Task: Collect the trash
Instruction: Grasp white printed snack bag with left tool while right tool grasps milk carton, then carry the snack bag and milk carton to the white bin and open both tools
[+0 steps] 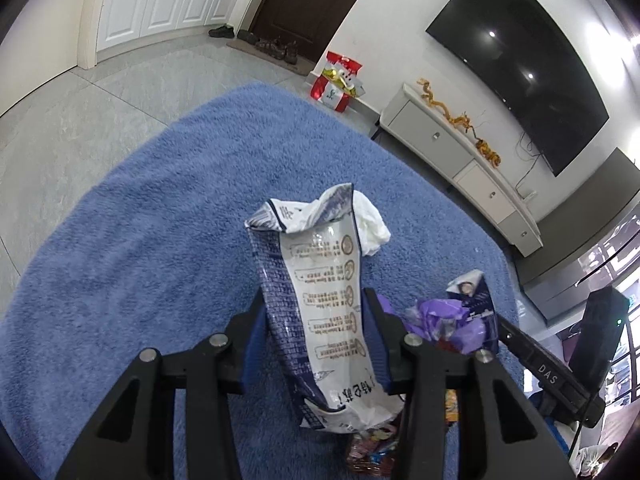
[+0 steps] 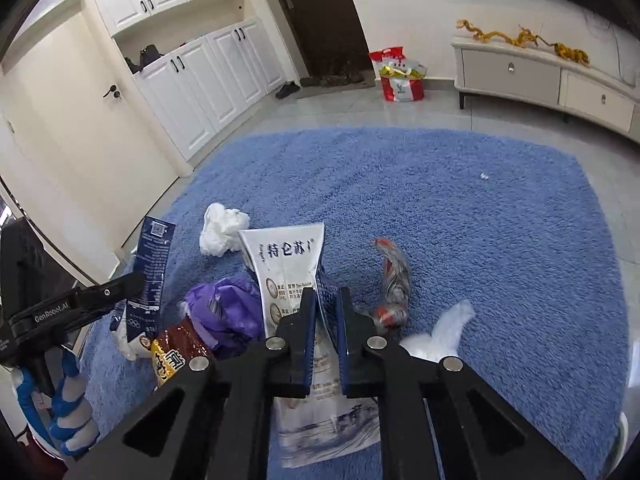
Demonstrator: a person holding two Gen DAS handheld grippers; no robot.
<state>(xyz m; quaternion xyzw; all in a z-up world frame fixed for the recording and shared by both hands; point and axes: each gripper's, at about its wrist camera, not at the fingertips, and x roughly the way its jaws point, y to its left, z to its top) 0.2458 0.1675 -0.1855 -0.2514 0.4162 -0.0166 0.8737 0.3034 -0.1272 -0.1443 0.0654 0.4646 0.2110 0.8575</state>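
Observation:
A crushed white and blue milk carton (image 1: 324, 304) stands between my left gripper's (image 1: 316, 300) fingers, which are apart around it. In the right wrist view a flattened white and blue carton (image 2: 288, 276) lies on the blue rug (image 2: 440, 208), and my right gripper (image 2: 324, 300) is shut on its edge. Beside it lie a white crumpled tissue (image 2: 222, 232), a purple wrapper (image 2: 230, 312), a red-brown snack bag (image 2: 180, 352), a red and grey wrapper (image 2: 394, 280) and a clear plastic bag (image 2: 444, 332). The left gripper (image 2: 120, 284) holds another blue carton (image 2: 150, 272) there.
A white TV cabinet (image 2: 540, 76) stands along the far wall with gold ornaments on top. A red shopping bag (image 2: 400, 76) sits by the dark door. White cupboards (image 2: 200, 80) line the left wall. Shoes lie near the door.

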